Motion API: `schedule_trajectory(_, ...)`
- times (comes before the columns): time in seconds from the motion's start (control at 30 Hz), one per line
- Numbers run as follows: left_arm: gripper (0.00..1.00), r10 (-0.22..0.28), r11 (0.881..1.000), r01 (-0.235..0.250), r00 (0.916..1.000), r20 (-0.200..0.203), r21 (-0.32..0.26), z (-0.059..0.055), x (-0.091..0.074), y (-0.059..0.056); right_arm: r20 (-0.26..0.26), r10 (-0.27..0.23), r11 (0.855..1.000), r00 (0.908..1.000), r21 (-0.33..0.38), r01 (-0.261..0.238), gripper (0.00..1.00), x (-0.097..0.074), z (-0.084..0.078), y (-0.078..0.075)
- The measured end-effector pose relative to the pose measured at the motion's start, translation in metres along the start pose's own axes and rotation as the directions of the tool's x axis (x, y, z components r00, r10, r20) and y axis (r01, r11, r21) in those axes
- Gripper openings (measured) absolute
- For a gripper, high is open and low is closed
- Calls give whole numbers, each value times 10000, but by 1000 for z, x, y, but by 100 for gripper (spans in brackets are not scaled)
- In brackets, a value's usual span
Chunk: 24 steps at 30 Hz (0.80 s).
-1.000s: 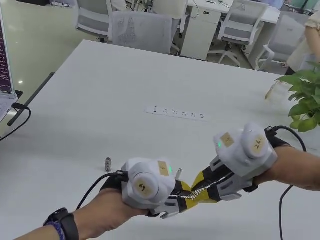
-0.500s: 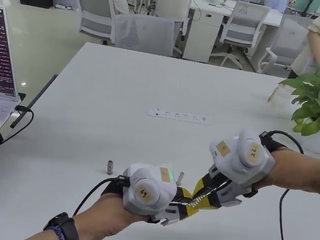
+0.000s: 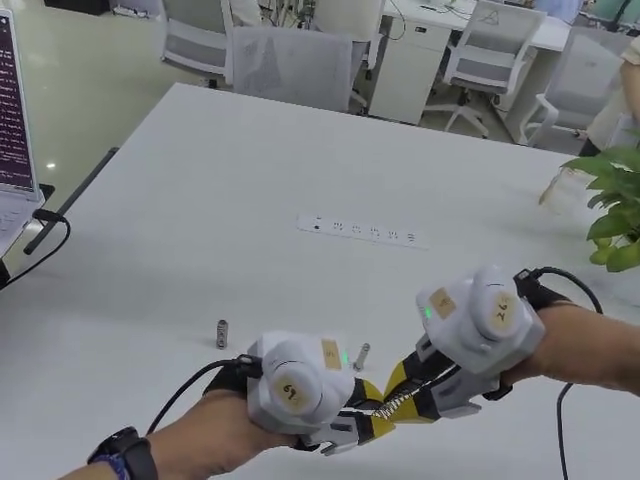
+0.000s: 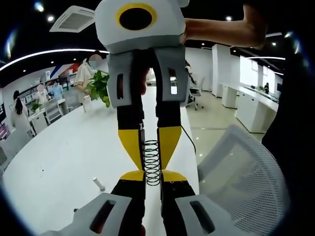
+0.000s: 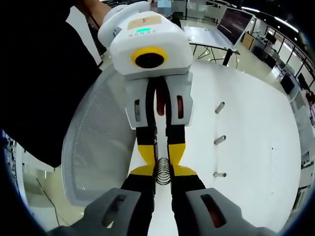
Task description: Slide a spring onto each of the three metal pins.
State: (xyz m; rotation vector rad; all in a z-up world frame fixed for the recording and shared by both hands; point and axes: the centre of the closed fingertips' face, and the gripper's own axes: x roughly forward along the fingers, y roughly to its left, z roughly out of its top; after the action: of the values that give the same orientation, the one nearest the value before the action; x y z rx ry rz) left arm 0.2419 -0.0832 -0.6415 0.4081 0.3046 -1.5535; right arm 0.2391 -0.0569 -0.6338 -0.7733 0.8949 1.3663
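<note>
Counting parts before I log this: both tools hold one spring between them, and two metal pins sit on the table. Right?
Not quite: three metal pins sit on the table, as the right gripper view shows. The left tool and right tool do hold one spring between them.

right gripper (image 5: 164,168): we see its jaws closed on the spring (image 5: 164,174)
left gripper (image 5: 161,153): faces us, yellow tips meeting that spring
pins (image 5: 219,140): three in a row, apart, on the white counter (image 5: 256,128)

Bright, even overhead light; fisheye-warped edges.
</note>
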Motion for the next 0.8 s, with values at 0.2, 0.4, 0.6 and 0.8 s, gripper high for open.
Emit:
schedule_trajectory(0.2,4,95,9997,-97,9999,-79,-217,-7,-2,1,148,74,9999,9999,113,-76,8,5,0,0)
schedule_trajectory(0.4,6,177,9994,-183,9996,-225,-285,-12,-4,4,222,28,9999,9997,161,-32,8,5,0,-3)
schedule_trajectory(0.6,10,317,9985,-331,9990,-301,-445,-17,-8,7,224,-46,9997,9997,245,40,8,4,-2,-7)
schedule_trajectory(0.8,14,454,9972,-477,9981,-411,-568,-23,-11,9,147,-117,9993,9998,359,111,8,3,-9,-9)
